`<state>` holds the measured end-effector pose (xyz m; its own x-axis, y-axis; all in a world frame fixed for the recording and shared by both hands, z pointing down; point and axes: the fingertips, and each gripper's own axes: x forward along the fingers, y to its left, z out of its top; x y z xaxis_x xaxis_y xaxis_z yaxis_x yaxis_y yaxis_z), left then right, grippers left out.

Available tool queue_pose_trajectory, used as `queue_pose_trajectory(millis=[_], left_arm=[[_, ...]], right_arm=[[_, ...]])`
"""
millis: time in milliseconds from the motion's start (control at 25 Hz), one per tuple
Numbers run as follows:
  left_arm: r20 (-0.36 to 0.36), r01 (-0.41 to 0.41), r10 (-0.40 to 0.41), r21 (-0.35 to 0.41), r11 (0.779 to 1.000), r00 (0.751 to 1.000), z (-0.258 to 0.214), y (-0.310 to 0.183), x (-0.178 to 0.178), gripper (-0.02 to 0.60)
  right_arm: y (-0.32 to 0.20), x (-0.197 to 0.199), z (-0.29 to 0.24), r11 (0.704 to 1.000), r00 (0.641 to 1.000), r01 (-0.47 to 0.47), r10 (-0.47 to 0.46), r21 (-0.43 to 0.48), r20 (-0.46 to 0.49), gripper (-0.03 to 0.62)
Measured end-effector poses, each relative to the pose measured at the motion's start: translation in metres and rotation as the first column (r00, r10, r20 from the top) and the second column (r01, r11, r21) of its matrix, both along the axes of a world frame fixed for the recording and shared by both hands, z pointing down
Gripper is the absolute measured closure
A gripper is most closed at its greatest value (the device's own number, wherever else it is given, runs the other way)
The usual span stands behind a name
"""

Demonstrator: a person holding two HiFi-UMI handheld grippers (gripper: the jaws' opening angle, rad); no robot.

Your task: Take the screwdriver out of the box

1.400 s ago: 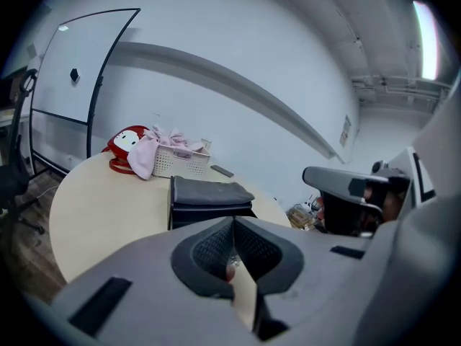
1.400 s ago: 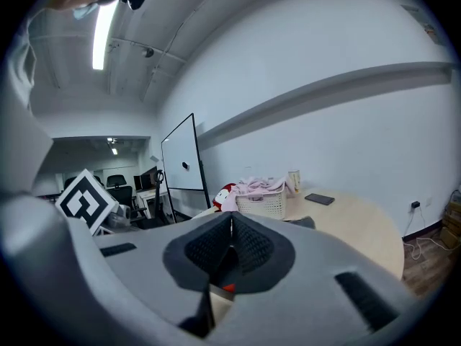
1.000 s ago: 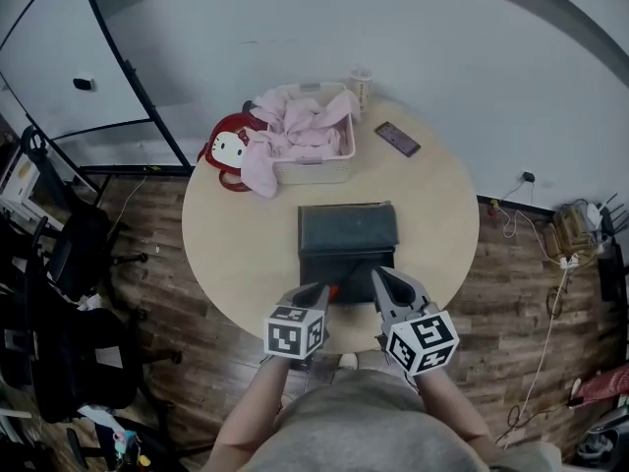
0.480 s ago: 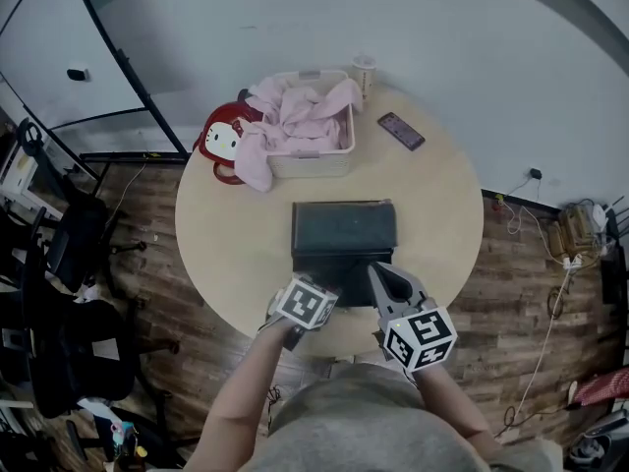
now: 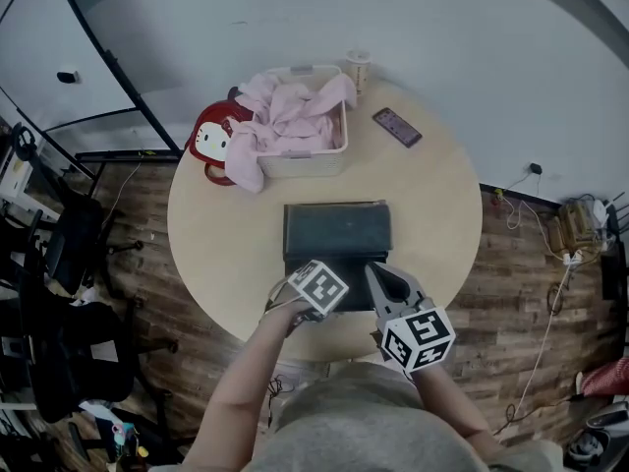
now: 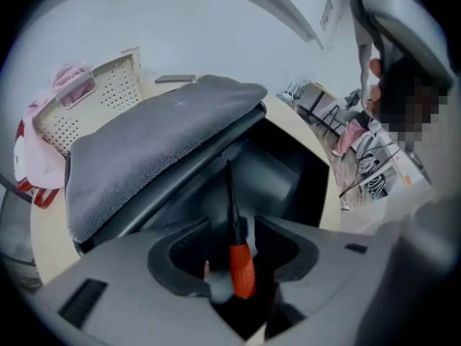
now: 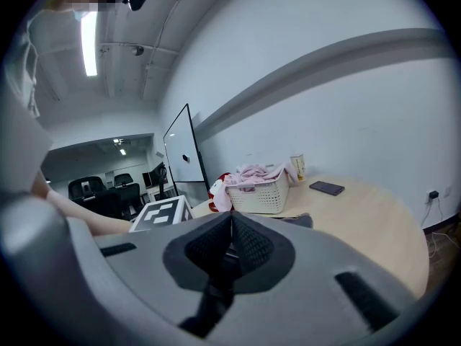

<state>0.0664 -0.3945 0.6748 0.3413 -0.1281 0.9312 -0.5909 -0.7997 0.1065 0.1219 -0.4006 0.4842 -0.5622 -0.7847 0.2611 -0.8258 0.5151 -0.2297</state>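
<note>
**Left gripper open over the screwdriver in the box**

The box (image 6: 284, 182) sits mid-table (image 5: 226, 234) with its grey lid (image 6: 158, 135) raised and tilted back. The left gripper (image 6: 232, 229) points steeply down into the open box at its near edge, and its 2 jaws are opening. They stand wide apart, with a gap on each side of what lies between them.

That thing is the screwdriver (image 6: 240, 265), still inside the box. In the left gripper view its long axis runs almost straight up the picture, in line with the gripper. The orange handle is at the near end, low between the jaws. The thin black shaft runs away from the camera, and its tip points further into the dark interior, leaning slightly left. Neither pad appears to press on it. A pale blur beside the handle cannot be made out.

The right gripper (image 7: 232, 222) is held just right of the left one, at the table's near edge. It points roughly level across the table, with its jaws closed together on nothing.

At the far side stands a white basket (image 5: 305, 150) heaped with pink cloth (image 5: 290, 116), with a red bag (image 5: 211, 146) touching its left side. A cup (image 5: 358, 67) stands beyond the basket's right corner, and a phone (image 5: 397, 126) lies flat to its right, apart from the box.
</note>
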Motion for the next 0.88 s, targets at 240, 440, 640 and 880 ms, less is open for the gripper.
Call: queue_pose_trajectory(millis=[240, 440, 640, 880], left_arm=[[0.066, -0.018, 0.02, -0.031, 0.999, 0.998, 0.016, -0.001, 0.003, 0.405], [0.095, 0.009, -0.009, -0.004, 1.0, 0.995, 0.018, -0.004, 0.003, 0.436], [0.074, 0.078, -0.079, 0.022, 0.997, 0.994, 0.016, -0.011, -0.002, 0.531], [0.084, 0.048, -0.053, 0.065, 0.997, 0.995, 0.014, -0.009, -0.001, 0.532]], right_arm=[[-0.004, 0.006, 0.003, 1.0, 1.0, -0.008, 0.008, -0.006, 0.006, 0.594], [-0.006, 0.01, 0.006, 1.0, 1.0, -0.014, 0.014, -0.015, 0.011, 0.594], [-0.006, 0.005, 0.007, 1.0, 1.0, -0.004, 0.004, -0.016, 0.014, 0.594], [-0.002, 0.004, 0.004, 1.0, 1.0, -0.009, 0.009, -0.012, 0.014, 0.594]])
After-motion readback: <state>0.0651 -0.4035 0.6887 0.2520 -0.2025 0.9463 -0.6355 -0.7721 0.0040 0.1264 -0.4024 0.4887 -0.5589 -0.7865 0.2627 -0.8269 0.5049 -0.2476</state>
